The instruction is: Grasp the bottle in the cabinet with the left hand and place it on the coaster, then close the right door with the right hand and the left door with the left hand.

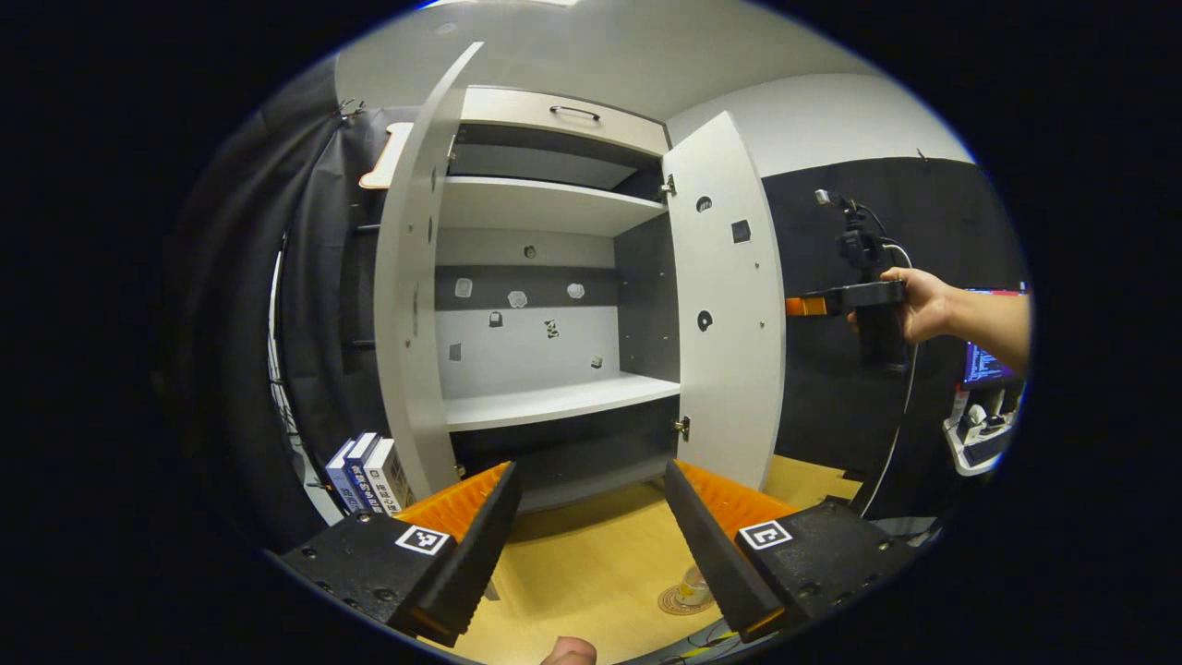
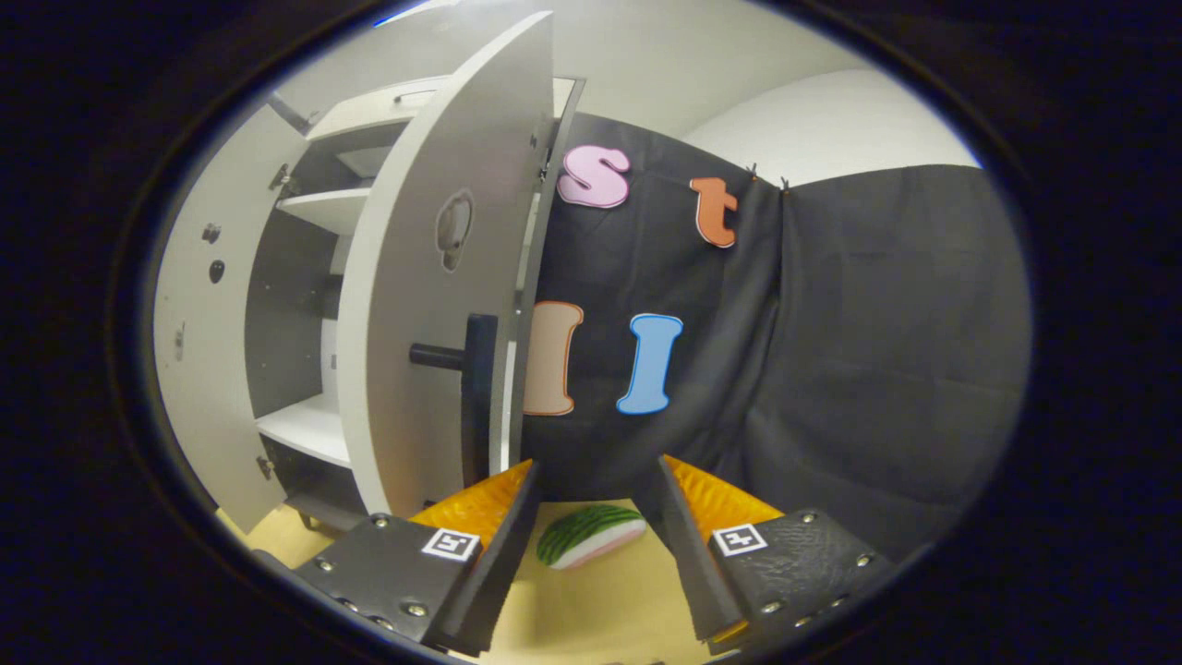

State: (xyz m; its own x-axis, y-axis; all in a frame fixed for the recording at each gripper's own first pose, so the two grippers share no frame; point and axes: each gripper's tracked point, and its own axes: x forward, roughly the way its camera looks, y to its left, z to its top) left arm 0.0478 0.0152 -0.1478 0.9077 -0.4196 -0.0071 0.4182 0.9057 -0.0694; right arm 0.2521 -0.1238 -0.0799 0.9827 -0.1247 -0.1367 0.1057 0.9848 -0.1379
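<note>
Bottle (image 1: 691,586) sits on its coaster (image 1: 684,602) on the desk (image 1: 572,563), so it's door time: right hand-held gripper (image 2: 589,545), fingers spread and empty, must push the right door (image 2: 420,296) shut, left hand-held gripper (image 1: 591,540) spread too.

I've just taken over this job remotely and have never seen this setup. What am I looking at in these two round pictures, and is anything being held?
There is no robot arm here: a person carries a two-finger gripper in each hand, and each has a camera looking along its own fingers.

The left gripper view faces the cabinet, both doors open. The left gripper is open and holds nothing. On the table below, the bottle already stands on the coaster; books stand at the left. Farther off, a hand holds the other gripper beside the right door.

The right gripper view looks at that door's outer face and its handle. The right gripper is open and empty, above a watermelon slice.
</note>
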